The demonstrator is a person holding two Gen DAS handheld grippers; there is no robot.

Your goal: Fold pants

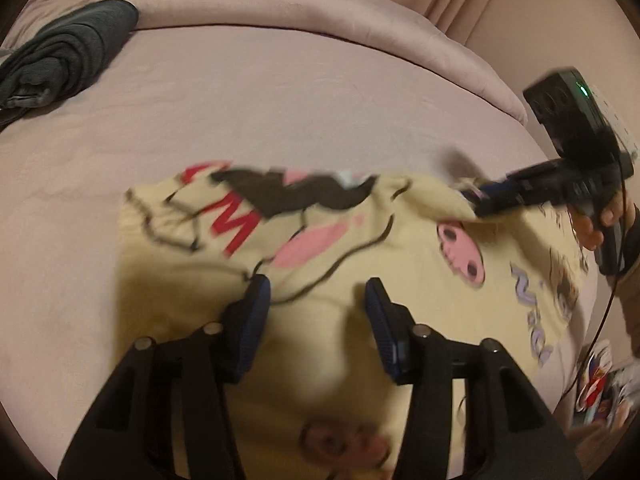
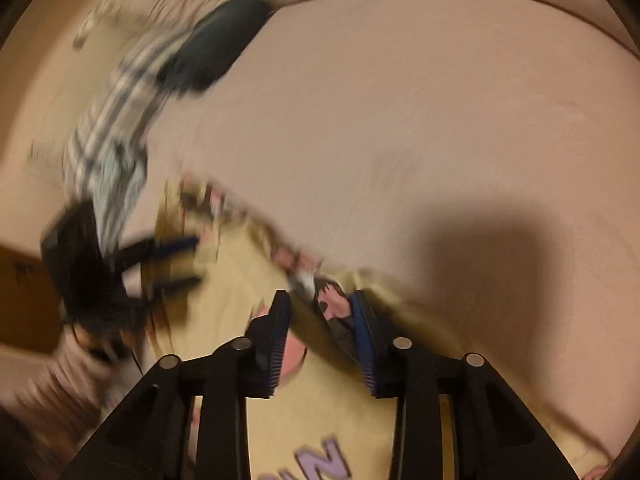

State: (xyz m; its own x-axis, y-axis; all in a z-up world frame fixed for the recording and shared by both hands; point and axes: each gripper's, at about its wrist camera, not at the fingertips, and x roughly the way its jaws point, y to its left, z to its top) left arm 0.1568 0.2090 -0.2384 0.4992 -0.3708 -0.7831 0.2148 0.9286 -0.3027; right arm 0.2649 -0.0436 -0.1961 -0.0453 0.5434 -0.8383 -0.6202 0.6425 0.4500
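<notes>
Pale yellow pants (image 1: 328,256) with cartoon prints lie folded on the pink bed; they also show in the right wrist view (image 2: 248,288). My left gripper (image 1: 318,292) is open just above the cloth, holding nothing. My right gripper (image 2: 320,300) has its jaws apart with a raised fold of the pants' far edge standing between them; whether the pads press it I cannot tell. In the left wrist view the right gripper (image 1: 472,200) sits at the pants' far right corner. The left gripper (image 2: 196,258) shows blurred at left, jaws apart.
A folded dark grey garment (image 1: 68,52) lies at the far left of the bed (image 1: 280,112); it also shows in the right wrist view (image 2: 224,40) beside a striped cloth (image 2: 108,128). A rolled pink blanket (image 1: 320,8) runs along the back. Printed items (image 1: 600,384) lie at right.
</notes>
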